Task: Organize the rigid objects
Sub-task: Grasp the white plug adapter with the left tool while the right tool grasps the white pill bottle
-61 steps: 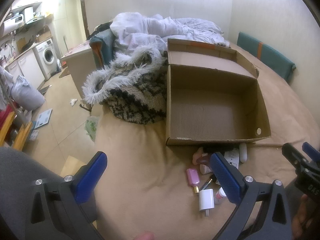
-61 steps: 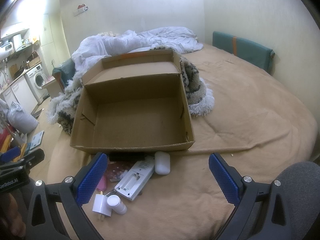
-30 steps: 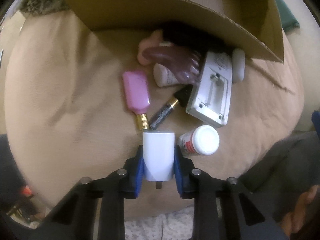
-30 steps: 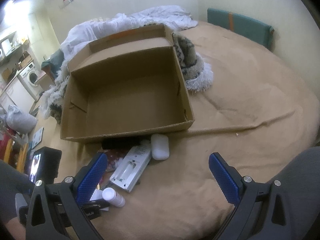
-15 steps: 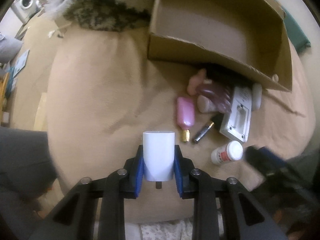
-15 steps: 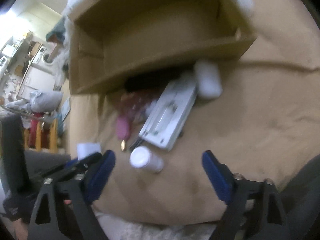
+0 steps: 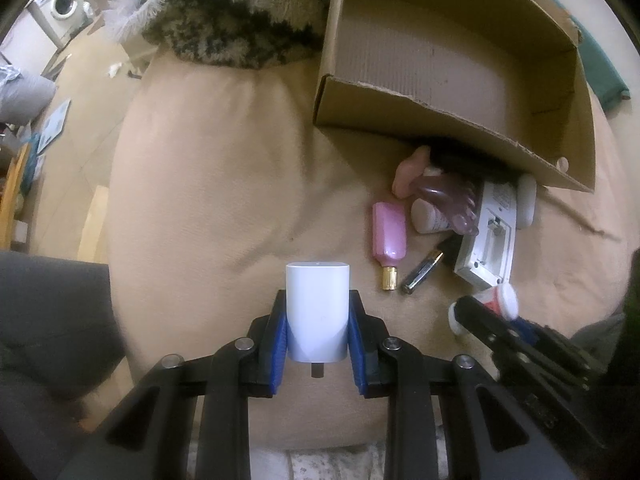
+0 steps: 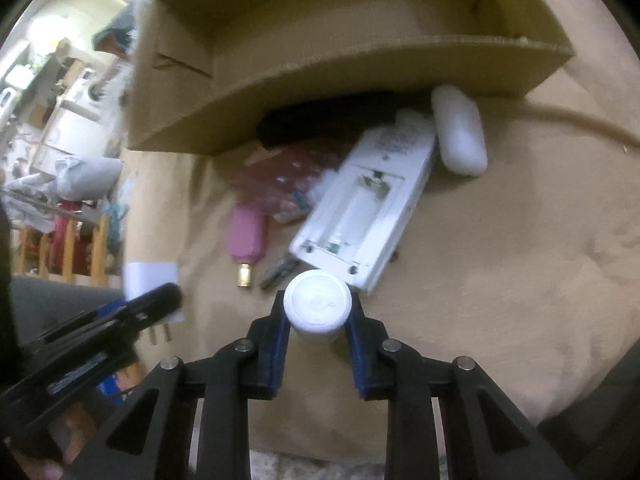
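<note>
Below me a tan bedcover (image 7: 208,184); a shaggy fringed throw (image 7: 224,12) at its far edge; beyond, pale floor tiles (image 7: 86,64) and a washing machine (image 7: 60,2).

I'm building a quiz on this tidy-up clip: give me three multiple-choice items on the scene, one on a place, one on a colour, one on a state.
1. Where does the battery lie?
A. inside the box
B. on the bed between pink bottle and white device
C. on the floor

2. What colour is the pink bottle's cap?
A. gold
B. black
C. white

3. The cardboard box is:
A. half full
B. taped shut
C. open, nothing visible inside

B: it lies on the bed cover between pink bottle and white device.
A: the cap looks gold.
C: only bare cardboard shows inside.
</note>
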{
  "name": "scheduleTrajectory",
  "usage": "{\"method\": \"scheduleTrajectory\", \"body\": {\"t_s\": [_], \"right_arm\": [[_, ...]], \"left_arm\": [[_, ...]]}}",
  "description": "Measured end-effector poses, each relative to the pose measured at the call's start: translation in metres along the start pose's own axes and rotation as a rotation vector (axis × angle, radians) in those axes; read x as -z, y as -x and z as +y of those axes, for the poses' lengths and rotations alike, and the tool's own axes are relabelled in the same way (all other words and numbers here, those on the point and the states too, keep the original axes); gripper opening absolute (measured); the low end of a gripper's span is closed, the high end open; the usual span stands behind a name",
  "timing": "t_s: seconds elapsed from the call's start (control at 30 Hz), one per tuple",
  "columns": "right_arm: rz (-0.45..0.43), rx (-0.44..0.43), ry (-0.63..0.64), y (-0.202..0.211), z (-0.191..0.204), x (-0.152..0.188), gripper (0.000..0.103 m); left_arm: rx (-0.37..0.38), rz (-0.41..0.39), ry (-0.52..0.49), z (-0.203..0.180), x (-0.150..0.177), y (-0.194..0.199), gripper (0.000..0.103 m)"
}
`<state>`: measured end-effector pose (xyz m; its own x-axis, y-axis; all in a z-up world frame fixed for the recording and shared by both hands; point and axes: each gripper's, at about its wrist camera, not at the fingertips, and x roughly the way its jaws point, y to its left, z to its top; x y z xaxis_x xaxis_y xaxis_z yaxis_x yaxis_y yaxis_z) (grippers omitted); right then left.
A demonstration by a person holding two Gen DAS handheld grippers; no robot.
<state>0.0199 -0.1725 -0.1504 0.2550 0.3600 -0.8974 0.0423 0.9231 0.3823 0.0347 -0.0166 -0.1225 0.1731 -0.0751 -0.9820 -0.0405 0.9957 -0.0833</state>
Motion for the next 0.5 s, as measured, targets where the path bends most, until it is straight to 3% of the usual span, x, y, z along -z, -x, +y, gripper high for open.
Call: {"method": "scheduleTrajectory", "body": {"t_s": [0.5], "right_arm": [[-0.073,-0.038,-0.008,0.042,-0.012,0.002,0.028]], "left_arm": [[-0.026,-0.054,-0.021,-0.005,0.003,0.016,0.024]]}}
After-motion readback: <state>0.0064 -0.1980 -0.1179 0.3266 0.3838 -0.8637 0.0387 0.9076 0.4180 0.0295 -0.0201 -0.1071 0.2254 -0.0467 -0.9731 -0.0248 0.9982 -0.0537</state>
